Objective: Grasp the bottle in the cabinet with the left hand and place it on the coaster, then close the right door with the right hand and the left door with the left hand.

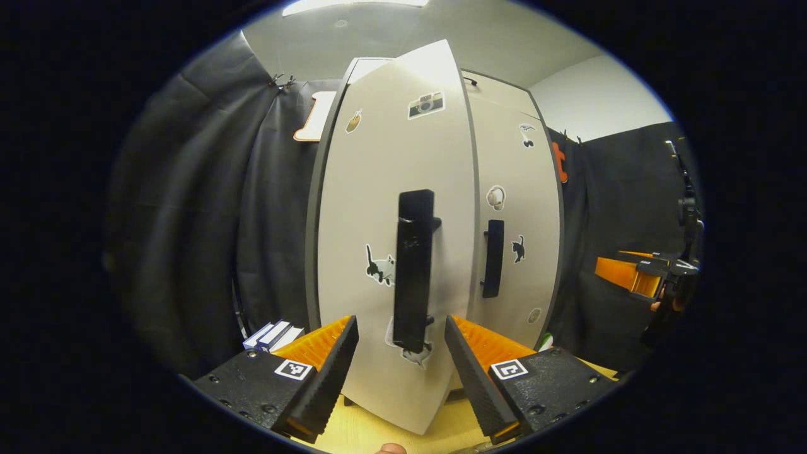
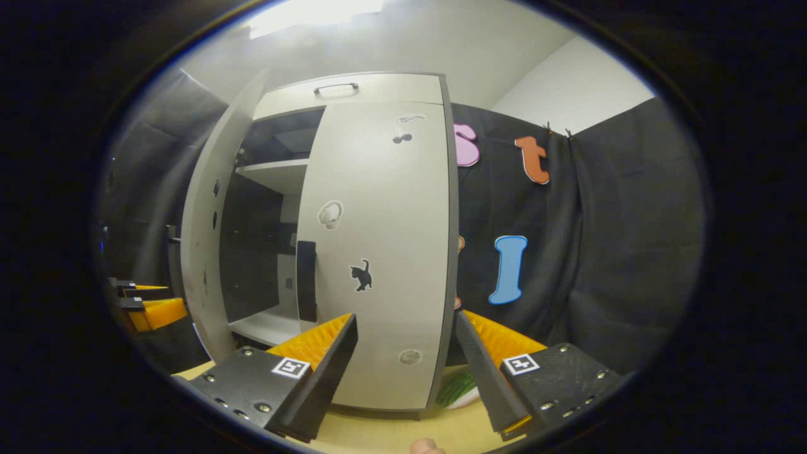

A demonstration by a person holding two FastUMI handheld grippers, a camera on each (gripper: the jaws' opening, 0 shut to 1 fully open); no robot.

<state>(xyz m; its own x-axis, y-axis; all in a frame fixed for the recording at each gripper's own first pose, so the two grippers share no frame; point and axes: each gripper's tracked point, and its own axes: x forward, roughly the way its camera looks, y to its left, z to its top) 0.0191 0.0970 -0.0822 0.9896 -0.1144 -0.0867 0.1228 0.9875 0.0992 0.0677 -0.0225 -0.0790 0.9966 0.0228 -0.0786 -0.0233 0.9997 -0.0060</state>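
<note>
Grey board, stiff and light on its hinges: my left gripper (image 1: 401, 353), jaws wide, should push the left door (image 1: 391, 252) near its black handle (image 1: 413, 271).

A: How many of each thing are showing at this moment?

B: One cabinet (image 2: 378, 88) is standing with two doors, the left door (image 1: 378, 189) and the right door (image 2: 384, 252). Two black handles are showing, one handle (image 1: 413, 271) per door, the other handle (image 1: 493, 258) beside it. Two grippers are appearing: the left gripper (image 1: 401, 343) and the right gripper (image 2: 406, 340).

A: And shelves?

B: One shelf (image 2: 277, 173) is showing inside.
</note>
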